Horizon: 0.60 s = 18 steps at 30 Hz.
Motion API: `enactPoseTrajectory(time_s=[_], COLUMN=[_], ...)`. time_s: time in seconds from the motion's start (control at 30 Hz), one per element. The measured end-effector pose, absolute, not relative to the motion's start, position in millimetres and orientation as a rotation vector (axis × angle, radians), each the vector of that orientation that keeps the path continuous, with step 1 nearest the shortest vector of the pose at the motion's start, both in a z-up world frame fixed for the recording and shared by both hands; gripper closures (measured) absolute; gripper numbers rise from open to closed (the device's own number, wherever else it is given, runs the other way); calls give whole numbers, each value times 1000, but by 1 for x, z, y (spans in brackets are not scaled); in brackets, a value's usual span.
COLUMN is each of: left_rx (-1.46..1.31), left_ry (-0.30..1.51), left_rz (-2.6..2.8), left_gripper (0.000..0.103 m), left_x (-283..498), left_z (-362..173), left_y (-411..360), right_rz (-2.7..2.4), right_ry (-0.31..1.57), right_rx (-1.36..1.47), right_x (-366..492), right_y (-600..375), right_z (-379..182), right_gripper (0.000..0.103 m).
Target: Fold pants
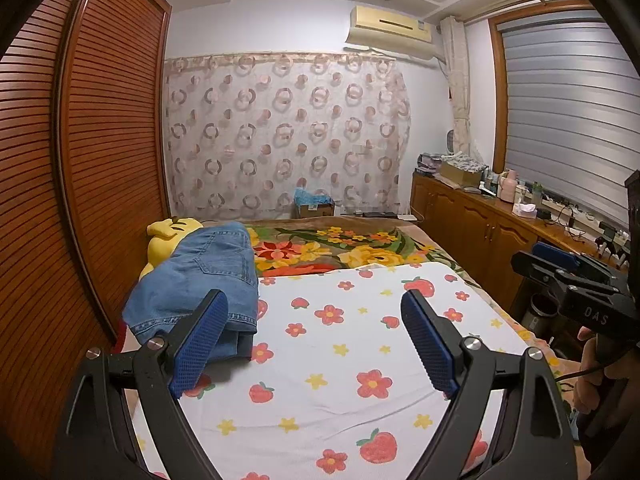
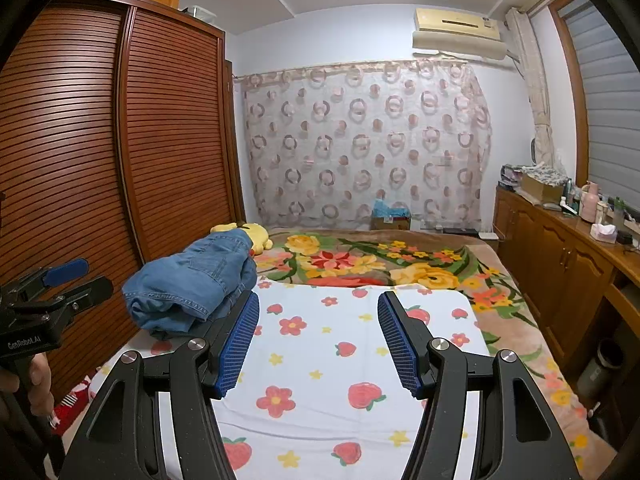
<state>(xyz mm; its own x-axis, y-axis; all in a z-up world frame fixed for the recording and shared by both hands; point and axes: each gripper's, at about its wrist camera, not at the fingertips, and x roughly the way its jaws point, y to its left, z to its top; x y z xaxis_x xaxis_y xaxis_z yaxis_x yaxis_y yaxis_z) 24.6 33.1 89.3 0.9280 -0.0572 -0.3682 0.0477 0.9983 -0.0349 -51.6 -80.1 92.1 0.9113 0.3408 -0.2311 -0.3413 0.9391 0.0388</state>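
Blue denim pants (image 1: 200,280) lie in a folded bundle at the left side of the bed, partly on a yellow plush toy (image 1: 168,236). They also show in the right wrist view (image 2: 192,284). My left gripper (image 1: 316,312) is open and empty above the strawberry-print sheet (image 1: 340,360), its left finger just in front of the pants. My right gripper (image 2: 318,316) is open and empty over the same sheet (image 2: 320,360), right of the pants. The right gripper also shows in the left wrist view (image 1: 560,268), and the left gripper in the right wrist view (image 2: 68,280).
A floral blanket (image 1: 340,248) covers the far half of the bed. A slatted wooden wardrobe (image 1: 80,160) stands along the left. A wooden cabinet (image 1: 480,220) with clutter runs along the right. A cardboard box (image 1: 314,204) sits by the curtain.
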Motion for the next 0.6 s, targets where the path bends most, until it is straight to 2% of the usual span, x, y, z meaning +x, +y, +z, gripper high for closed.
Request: enactPoseTrajectory(time_s=[0.6], left_rx=[-27], left_ry=[378], left_rz=[-55], left_gripper=[14], left_x=[24], left_z=[90], left_y=[34], right_rz=[345], right_ry=[231], right_rx=[-2], right_x=[-56], right_y=[-84], right_z=[93], right_gripper=[39])
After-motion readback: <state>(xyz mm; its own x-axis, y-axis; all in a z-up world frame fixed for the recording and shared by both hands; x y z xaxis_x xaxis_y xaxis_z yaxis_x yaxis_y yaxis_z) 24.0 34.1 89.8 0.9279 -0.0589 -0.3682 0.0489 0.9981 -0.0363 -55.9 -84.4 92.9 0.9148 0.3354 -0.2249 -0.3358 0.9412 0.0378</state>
